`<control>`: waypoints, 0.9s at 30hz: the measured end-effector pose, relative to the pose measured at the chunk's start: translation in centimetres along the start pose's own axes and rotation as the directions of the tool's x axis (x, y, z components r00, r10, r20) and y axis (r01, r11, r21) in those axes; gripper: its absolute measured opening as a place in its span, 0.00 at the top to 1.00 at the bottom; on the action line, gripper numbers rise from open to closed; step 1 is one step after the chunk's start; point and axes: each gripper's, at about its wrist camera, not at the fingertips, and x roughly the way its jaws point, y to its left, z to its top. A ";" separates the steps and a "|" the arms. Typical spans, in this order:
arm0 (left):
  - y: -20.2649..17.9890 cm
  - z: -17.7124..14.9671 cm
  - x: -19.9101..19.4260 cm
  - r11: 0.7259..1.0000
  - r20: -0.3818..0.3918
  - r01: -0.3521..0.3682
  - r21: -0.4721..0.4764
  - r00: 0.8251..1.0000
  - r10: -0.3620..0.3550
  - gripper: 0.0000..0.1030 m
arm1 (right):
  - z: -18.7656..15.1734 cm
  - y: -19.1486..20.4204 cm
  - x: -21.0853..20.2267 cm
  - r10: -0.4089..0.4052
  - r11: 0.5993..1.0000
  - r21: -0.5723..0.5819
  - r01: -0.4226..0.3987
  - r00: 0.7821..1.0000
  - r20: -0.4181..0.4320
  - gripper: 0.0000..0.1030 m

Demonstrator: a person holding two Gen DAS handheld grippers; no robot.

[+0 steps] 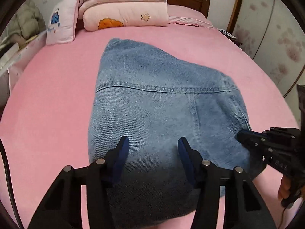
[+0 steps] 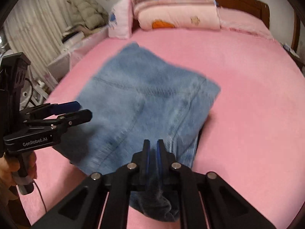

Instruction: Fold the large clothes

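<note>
Left gripper point(image 1: 153, 147) hovers spread above denim garment point(image 1: 162, 105); right gripper point(image 2: 153, 148) pinches its edge.

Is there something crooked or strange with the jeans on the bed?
Yes. The denim lies folded but skewed on the pink bed, its far edge slanting. A frayed bit of it hangs below the right gripper, which pinches it. The left gripper is open.

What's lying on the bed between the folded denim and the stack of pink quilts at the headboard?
Nothing: only bare pink sheet separates the denim garment from the folded quilts. Both wrist views show that stretch.
</note>
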 end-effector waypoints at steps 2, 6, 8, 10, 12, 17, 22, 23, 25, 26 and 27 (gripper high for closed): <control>0.0 -0.1 0.1 1.000 0.007 0.015 -0.014 1.000 -0.015 0.53 | -0.9 -1.1 1.4 0.012 1.000 0.028 -0.011 1.000 -0.027 1.00; 0.3 -0.3 0.5 1.000 0.015 0.006 -0.009 1.000 -0.005 0.62 | -1.5 -1.9 2.7 0.017 0.999 0.038 -0.015 0.999 -0.045 1.00; 0.4 -0.4 0.5 1.000 0.019 0.006 -0.020 1.000 -0.006 0.62 | -1.5 -1.9 2.8 0.018 0.999 0.048 -0.016 0.999 -0.049 1.00; 0.1 -0.5 -0.2 1.000 0.026 -0.013 -0.017 1.000 0.014 0.62 | -1.5 -1.5 2.6 0.001 0.999 0.036 0.000 0.999 -0.049 1.00; -0.5 -0.2 -0.2 0.999 0.028 -0.050 -0.013 0.998 0.050 0.61 | -1.5 -1.2 2.2 -0.013 1.000 0.016 0.014 0.999 -0.047 1.00; -3.1 -0.6 -1.6 0.993 0.030 -0.108 -0.039 0.994 0.109 0.19 | -1.9 -1.5 -0.9 0.027 0.998 0.055 -0.025 0.999 -0.036 1.00; -6.9 -1.7 -5.0 0.995 0.067 -0.086 -0.053 0.994 0.089 0.14 | -3.6 -2.1 -6.0 0.076 0.996 0.054 -0.076 0.997 0.011 0.98; -7.8 -2.0 -5.8 0.995 0.073 -0.083 -0.058 0.994 0.087 0.14 | -4.0 -2.3 -6.9 0.087 0.995 0.055 -0.088 0.996 0.018 0.98; -9.3 -2.5 -7.4 0.995 0.085 -0.072 -0.076 0.993 0.078 0.14 | -4.6 -3.0 -8.8 0.108 0.992 0.058 -0.110 0.994 0.033 0.98; -10.2 -2.9 -8.5 0.994 0.099 -0.060 -0.094 0.993 0.069 0.14 | -4.8 -3.2 -9.7 0.113 0.992 0.059 -0.116 0.993 0.041 0.98; -10.9 -3.1 -9.5 0.993 0.111 -0.050 -0.111 0.992 0.062 0.14 | -5.2 -3.7 -10.9 0.115 0.991 0.063 -0.118 0.992 0.049 0.98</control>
